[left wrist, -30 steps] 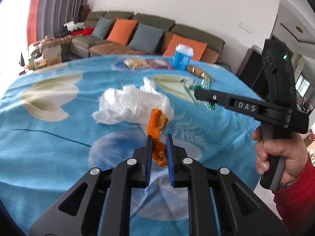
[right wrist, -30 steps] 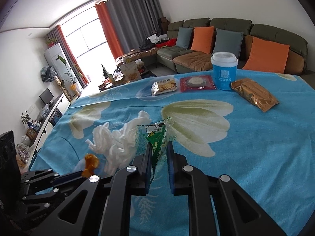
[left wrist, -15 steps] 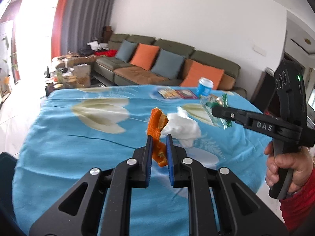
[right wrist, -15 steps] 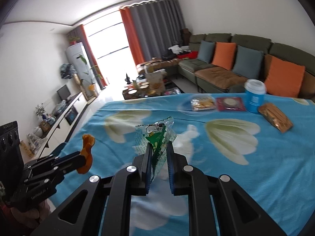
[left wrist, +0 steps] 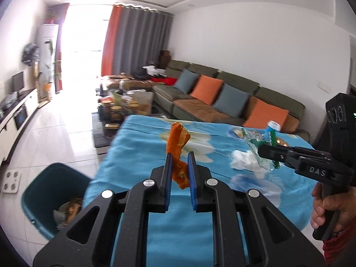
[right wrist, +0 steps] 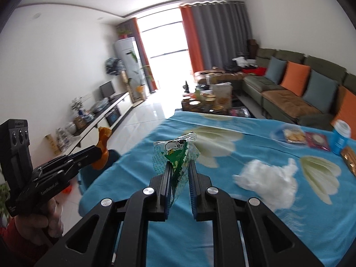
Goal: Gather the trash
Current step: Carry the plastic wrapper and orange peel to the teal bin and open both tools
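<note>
Orange peel [left wrist: 176,153], upright, is clamped in the left gripper [left wrist: 179,169] above the table edge, with the teal trash bin [left wrist: 40,191] on the floor below-left, nearer this hand than the right gripper [right wrist: 179,173], which pinches a green snack wrapper [right wrist: 175,158].

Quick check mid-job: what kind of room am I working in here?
Most likely a home living room: a long green sectional sofa with orange and grey cushions, a TV console along the wall, and floor-length curtains at a bright window. You're at a table with a blue floral cloth.
</note>
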Tool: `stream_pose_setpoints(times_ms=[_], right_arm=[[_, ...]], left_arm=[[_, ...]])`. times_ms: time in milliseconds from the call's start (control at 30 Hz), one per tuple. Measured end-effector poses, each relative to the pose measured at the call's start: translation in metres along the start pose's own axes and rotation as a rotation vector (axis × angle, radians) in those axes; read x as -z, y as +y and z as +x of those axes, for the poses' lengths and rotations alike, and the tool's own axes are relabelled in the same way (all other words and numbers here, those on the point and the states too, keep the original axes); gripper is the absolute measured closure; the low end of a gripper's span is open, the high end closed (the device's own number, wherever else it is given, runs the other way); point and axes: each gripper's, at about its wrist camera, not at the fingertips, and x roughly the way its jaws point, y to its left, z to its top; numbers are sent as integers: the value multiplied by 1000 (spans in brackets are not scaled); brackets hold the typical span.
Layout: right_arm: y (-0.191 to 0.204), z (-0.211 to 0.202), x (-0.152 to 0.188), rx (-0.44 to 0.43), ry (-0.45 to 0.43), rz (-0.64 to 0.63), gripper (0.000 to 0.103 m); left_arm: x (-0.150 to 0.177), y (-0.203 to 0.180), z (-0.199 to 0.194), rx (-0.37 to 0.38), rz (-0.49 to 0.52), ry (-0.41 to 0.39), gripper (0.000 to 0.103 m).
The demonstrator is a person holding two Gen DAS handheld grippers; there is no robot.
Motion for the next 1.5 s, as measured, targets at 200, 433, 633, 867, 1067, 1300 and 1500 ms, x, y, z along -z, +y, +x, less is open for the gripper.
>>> stream_pose_setpoints(times_ms=[200, 433, 633, 867, 1067, 1300, 1500], right_arm=[[44, 15, -7, -76, 13, -70, 90], [95, 47, -15, -185, 58, -150, 90], [134, 84, -22, -250, 107, -228, 90], [169, 126, -30, -313, 174, -279, 90], [188, 173, -27, -347, 260, -294, 90], [198, 223, -21, -343, 361, -302, 90], [210, 251, -9, -334, 433, -312, 90]], left_arm=[[2, 37, -34, -86, -43, -44, 89], [8, 86, -73, -202, -98, -74, 89], [16, 132, -100, -298, -152, -79, 89], [27, 176, -111, -342, -200, -49, 89], [36, 200, -81, -340, -249, 18, 89], [60, 231, -29, -356, -301, 129, 88], [81, 240, 0, -369, -335, 192, 87]])
